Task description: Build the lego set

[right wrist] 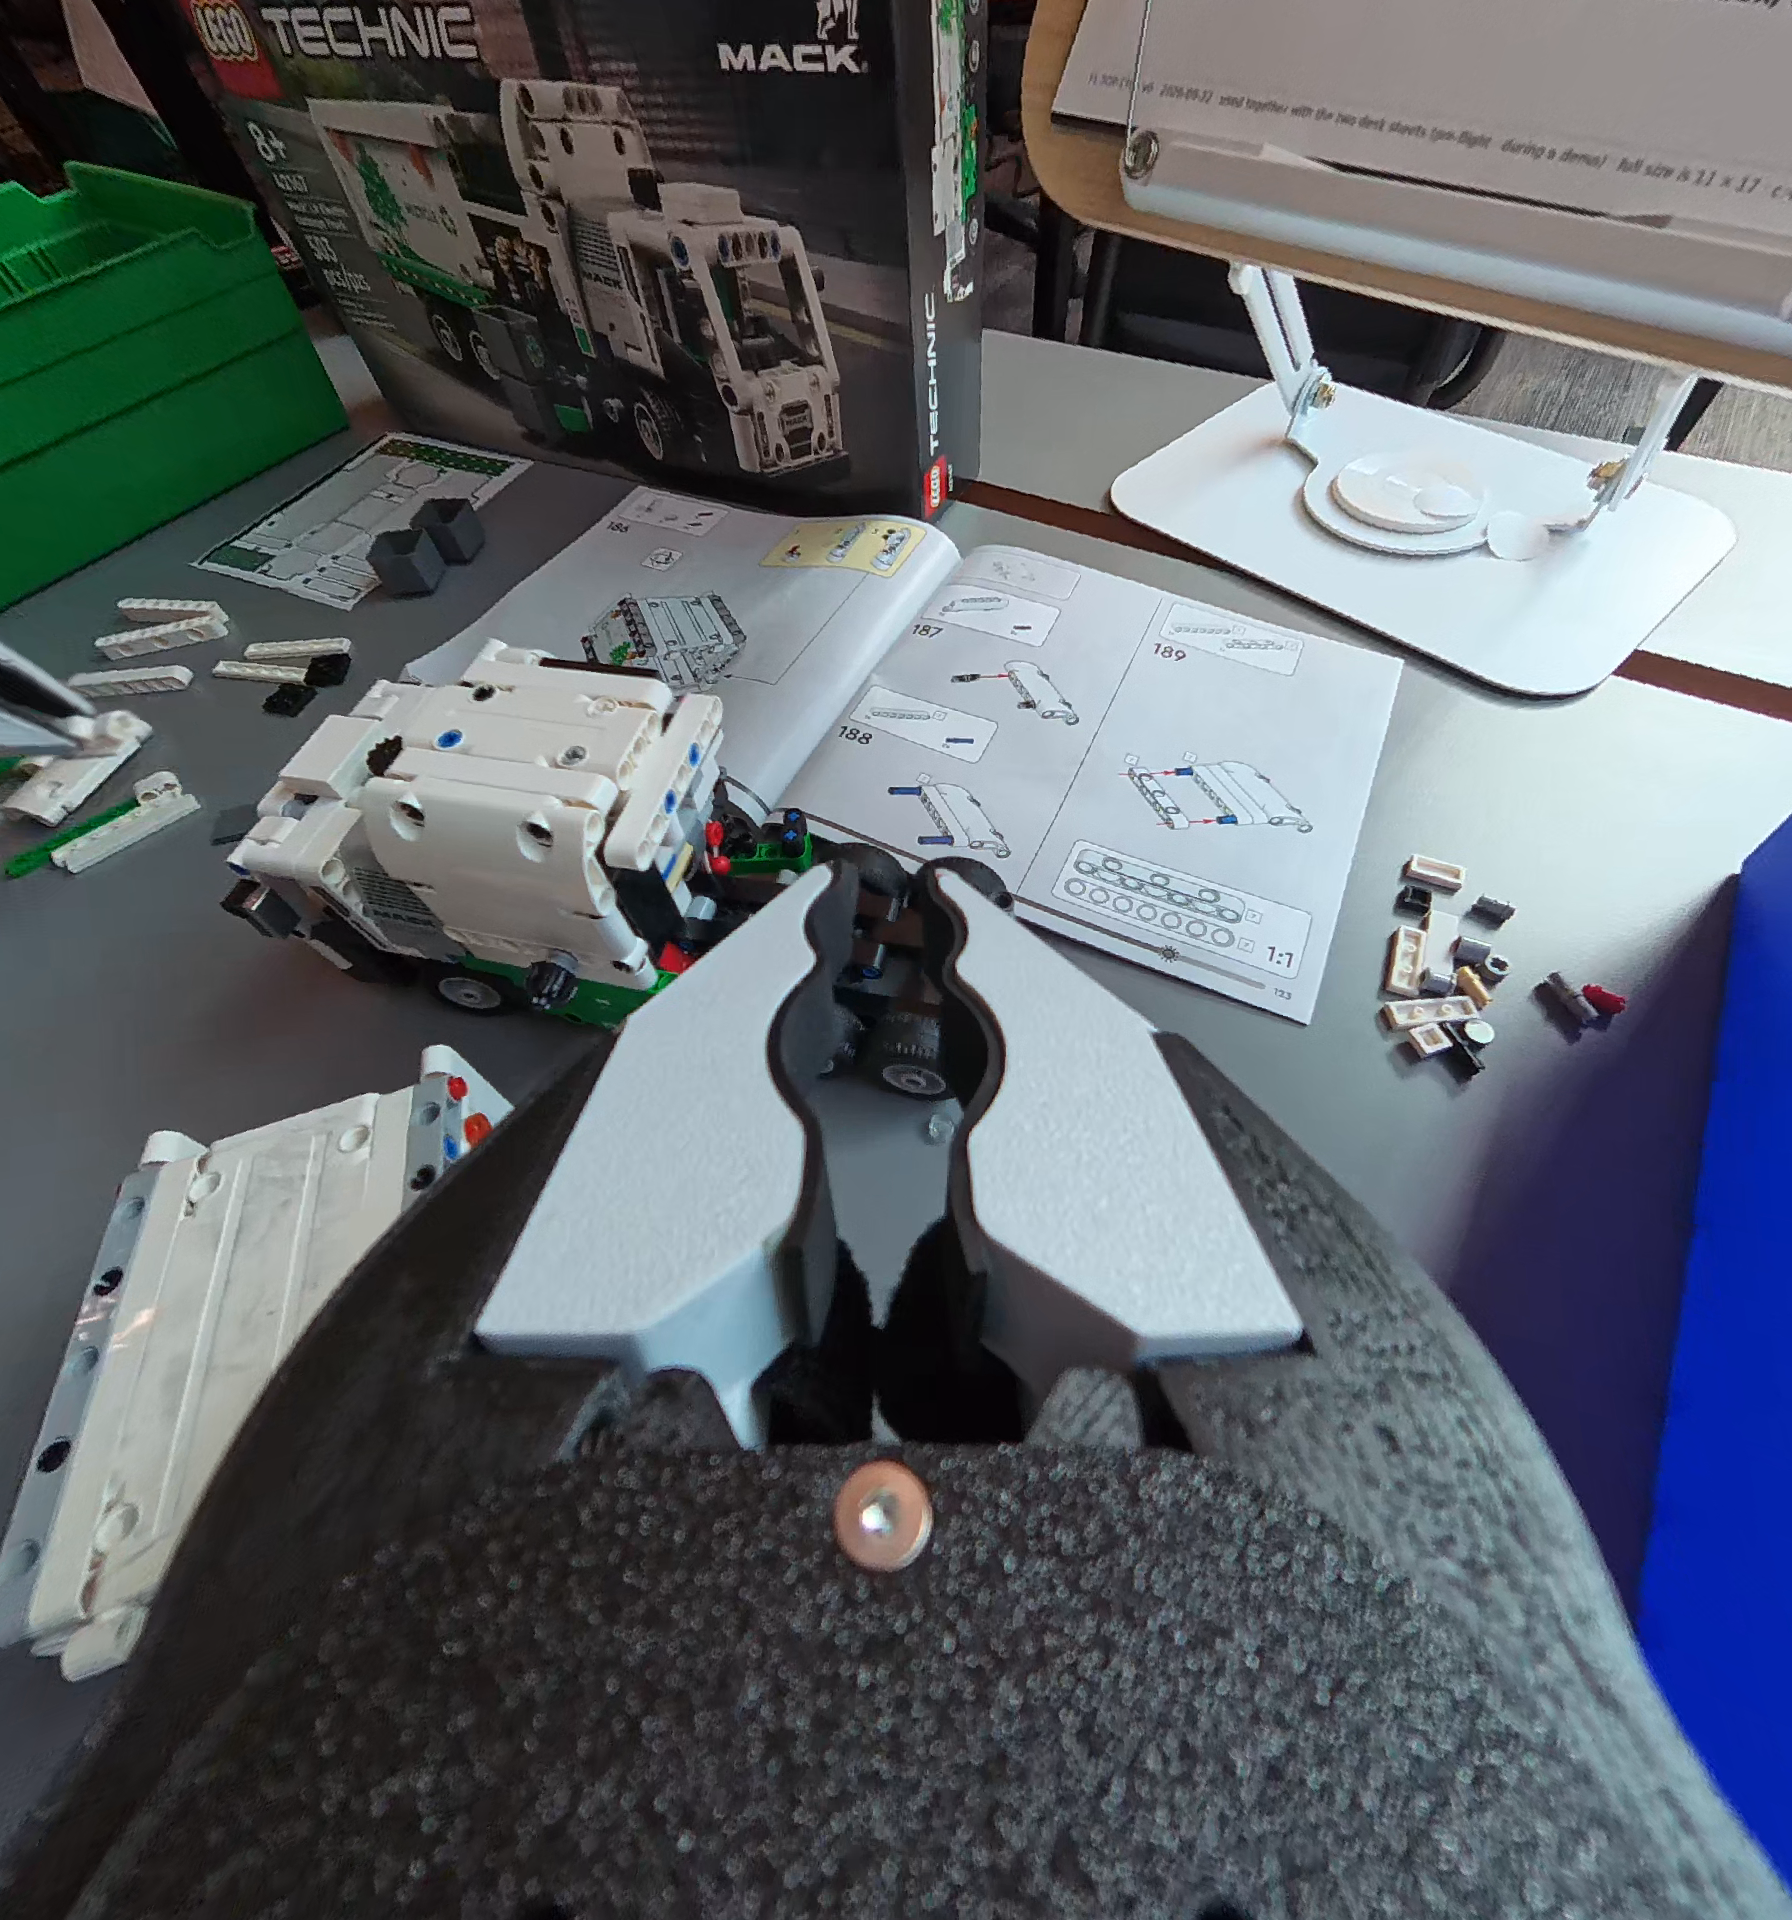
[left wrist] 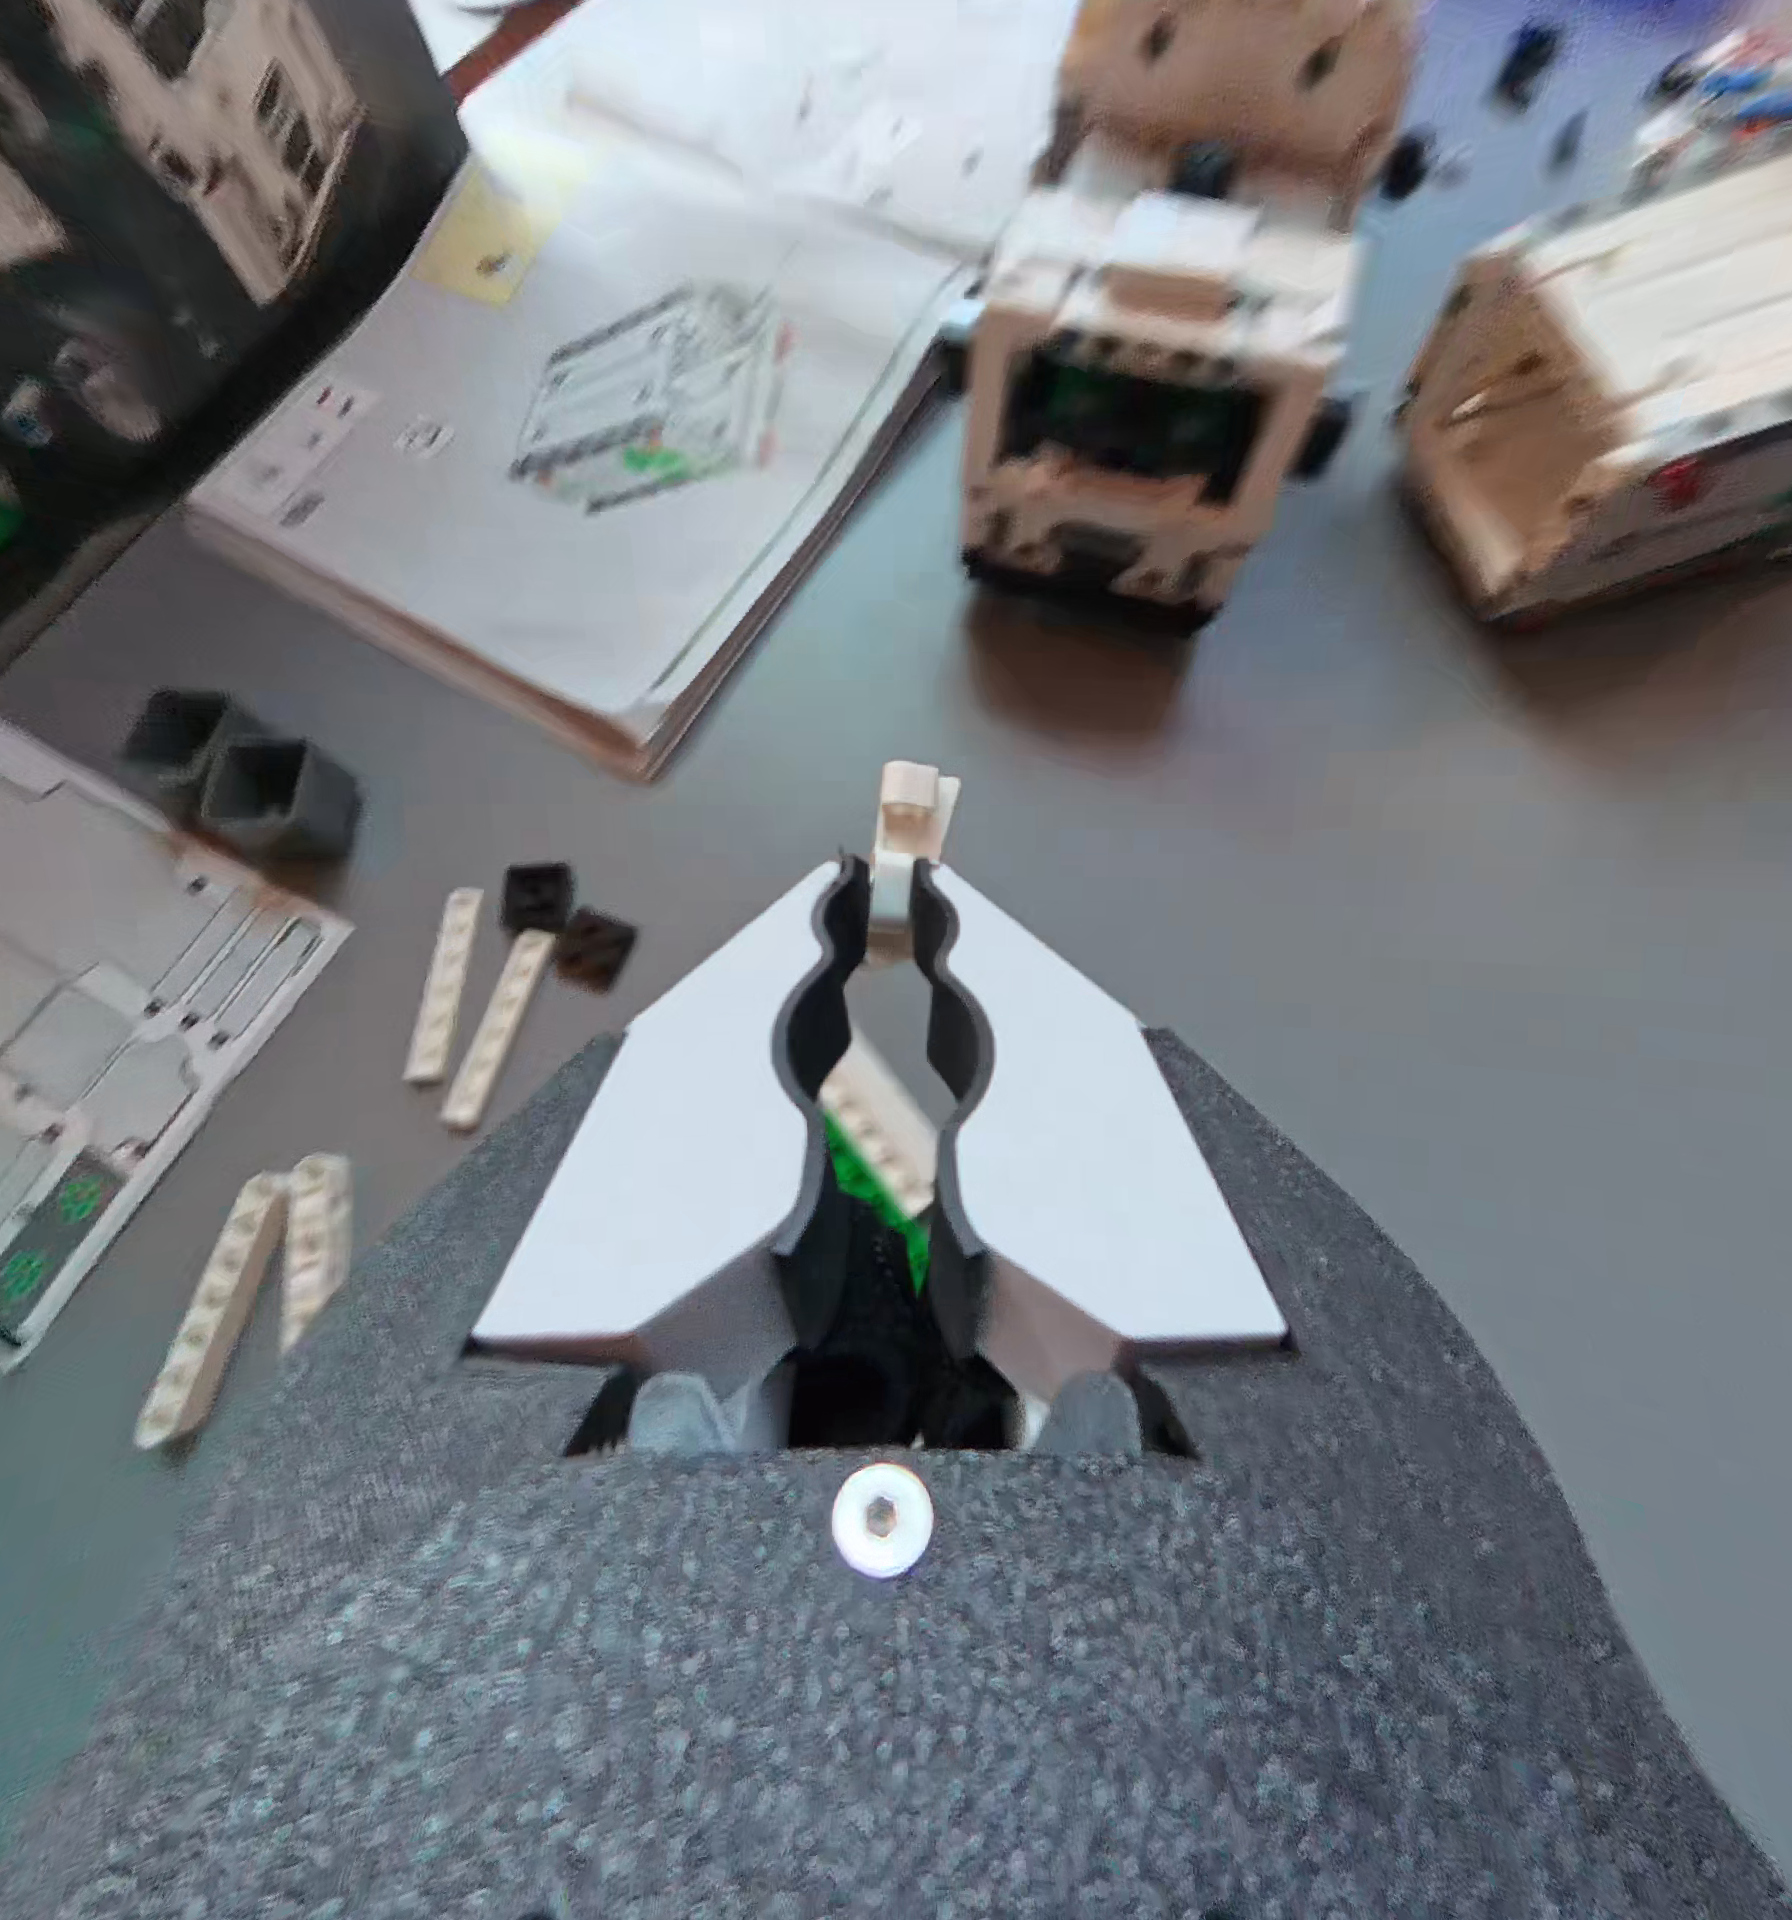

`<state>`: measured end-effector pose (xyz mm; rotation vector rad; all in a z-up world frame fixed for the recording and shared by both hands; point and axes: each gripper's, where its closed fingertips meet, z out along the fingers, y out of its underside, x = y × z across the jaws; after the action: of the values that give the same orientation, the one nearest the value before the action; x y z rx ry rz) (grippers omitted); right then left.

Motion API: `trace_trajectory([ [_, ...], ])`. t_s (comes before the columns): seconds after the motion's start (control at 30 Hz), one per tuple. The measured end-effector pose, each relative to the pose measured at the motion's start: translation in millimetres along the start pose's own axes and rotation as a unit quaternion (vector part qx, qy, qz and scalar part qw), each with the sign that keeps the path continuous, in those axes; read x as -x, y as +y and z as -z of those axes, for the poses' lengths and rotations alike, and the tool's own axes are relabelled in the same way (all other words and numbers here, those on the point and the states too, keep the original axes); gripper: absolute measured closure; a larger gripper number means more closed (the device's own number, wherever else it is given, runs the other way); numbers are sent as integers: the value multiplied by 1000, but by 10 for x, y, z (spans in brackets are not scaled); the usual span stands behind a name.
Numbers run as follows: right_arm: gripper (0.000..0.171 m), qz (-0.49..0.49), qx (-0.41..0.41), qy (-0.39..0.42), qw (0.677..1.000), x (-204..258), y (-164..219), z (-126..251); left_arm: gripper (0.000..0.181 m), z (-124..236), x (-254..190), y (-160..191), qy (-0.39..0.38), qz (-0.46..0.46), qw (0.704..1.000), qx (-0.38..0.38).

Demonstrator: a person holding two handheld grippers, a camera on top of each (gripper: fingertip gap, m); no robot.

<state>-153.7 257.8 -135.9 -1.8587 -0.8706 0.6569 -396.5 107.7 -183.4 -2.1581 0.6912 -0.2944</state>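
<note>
Lego truck cab (right wrist: 476, 831) sits mid-table w/ the white body panel (right wrist: 196, 1340) nearer the camera; open instruction booklet (right wrist: 1027, 727) to its right. Left gripper (left wrist: 887, 883) pinches a small white piece (left wrist: 907, 831). Right gripper (right wrist: 881, 883) is slightly parted, holding nothing.

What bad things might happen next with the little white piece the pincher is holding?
1. The left gripper pinches the small white piece only at its very tip, so it might twist or drop.
2. The left wrist view is blurred, suggesting quick motion. That could shake the piece loose.
3. Loose white beams lie on the table below. A dropped piece may get mixed up with them.
</note>
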Motion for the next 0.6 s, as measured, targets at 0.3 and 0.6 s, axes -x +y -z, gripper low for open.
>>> trace_trajectory([
  [0.3, 161, 7, -3, -7, 1000, 73, 9, 30, 175, -337, -1261, 124, 109, -28, 993, 45],
  [0.6, 161, 8, -5, -23, 1000, 127, -1, 26, 175, -376, -1297, 248, 104, -38, 992, 60],
])
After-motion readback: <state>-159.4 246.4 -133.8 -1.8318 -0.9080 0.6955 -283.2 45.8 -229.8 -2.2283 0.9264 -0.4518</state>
